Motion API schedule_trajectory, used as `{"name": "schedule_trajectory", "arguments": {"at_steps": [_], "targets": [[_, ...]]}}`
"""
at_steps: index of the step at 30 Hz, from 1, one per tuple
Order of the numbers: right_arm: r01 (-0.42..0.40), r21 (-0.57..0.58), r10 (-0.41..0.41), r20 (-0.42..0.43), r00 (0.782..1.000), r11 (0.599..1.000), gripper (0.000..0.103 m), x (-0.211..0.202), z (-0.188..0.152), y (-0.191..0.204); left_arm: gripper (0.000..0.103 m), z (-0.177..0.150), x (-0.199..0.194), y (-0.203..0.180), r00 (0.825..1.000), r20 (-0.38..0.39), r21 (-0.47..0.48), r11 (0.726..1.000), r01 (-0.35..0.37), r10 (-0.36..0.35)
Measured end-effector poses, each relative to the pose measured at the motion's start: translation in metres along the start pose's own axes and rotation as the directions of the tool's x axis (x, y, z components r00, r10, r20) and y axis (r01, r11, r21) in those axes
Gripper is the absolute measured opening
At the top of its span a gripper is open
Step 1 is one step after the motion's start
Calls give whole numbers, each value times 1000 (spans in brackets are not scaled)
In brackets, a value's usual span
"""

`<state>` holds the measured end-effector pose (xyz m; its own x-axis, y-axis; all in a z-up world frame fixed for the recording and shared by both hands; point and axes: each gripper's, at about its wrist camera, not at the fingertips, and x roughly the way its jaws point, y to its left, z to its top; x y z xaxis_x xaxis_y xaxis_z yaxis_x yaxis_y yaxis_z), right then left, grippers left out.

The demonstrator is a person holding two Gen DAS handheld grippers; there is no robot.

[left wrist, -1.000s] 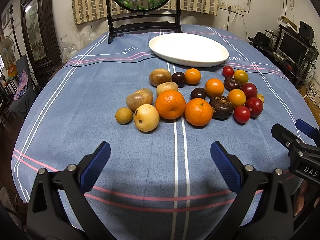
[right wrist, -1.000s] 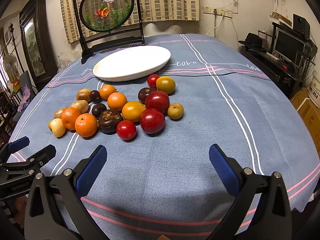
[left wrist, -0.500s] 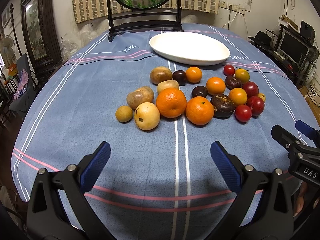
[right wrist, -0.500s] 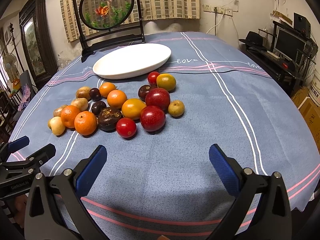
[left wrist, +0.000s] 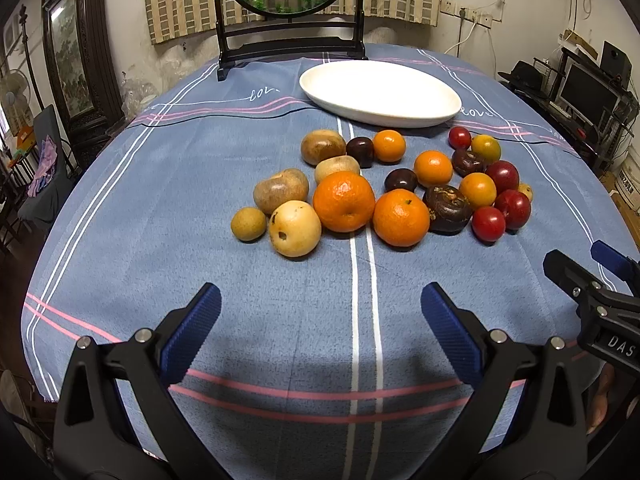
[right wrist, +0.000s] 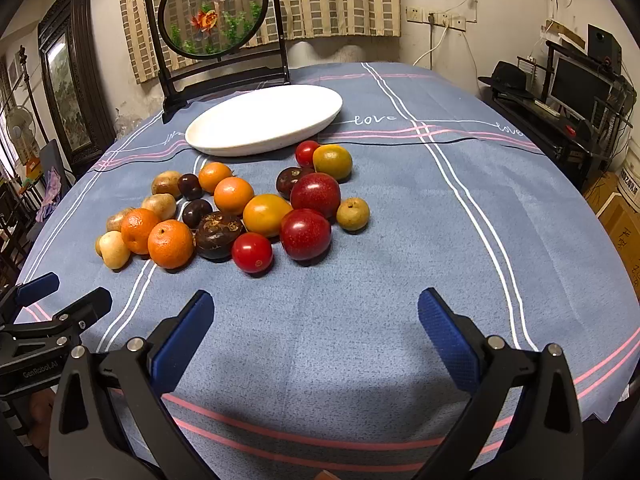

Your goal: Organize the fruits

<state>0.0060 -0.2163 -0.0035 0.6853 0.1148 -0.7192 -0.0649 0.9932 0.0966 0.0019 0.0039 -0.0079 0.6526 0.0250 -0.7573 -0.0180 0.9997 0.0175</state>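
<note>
One white plate (left wrist: 380,94), two hand-held grippers, jaws apart.

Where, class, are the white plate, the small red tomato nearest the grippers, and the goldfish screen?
white plate (right wrist: 224,140): right wrist view, near rim.
small red tomato (right wrist: 252,252): right wrist view, centre of its skin.
goldfish screen (right wrist: 212,12): right wrist view, round panel.

Both cameras sit low at the near edge of the tabletop (left wrist: 160,208), looking forward between their own spread jaws. The left view faces the fruit pile (left wrist: 380,192) from its left end, the right view from its right; both share the white plate (right wrist: 264,120).
</note>
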Motion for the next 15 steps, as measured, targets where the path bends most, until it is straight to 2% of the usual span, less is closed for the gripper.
{"name": "schedule_trajectory", "arguments": {"at_steps": [10,15], "targets": [[1,-2,-1,-4,1000,1000,102,0,-2,1,101,1,3,-1,1000,-7,5,1000,-1,1],[3,-1,-3,1,1000,1000,102,-1,-2,-5,101,3,1,10,1000,28,9,1000,2,-2]]}}
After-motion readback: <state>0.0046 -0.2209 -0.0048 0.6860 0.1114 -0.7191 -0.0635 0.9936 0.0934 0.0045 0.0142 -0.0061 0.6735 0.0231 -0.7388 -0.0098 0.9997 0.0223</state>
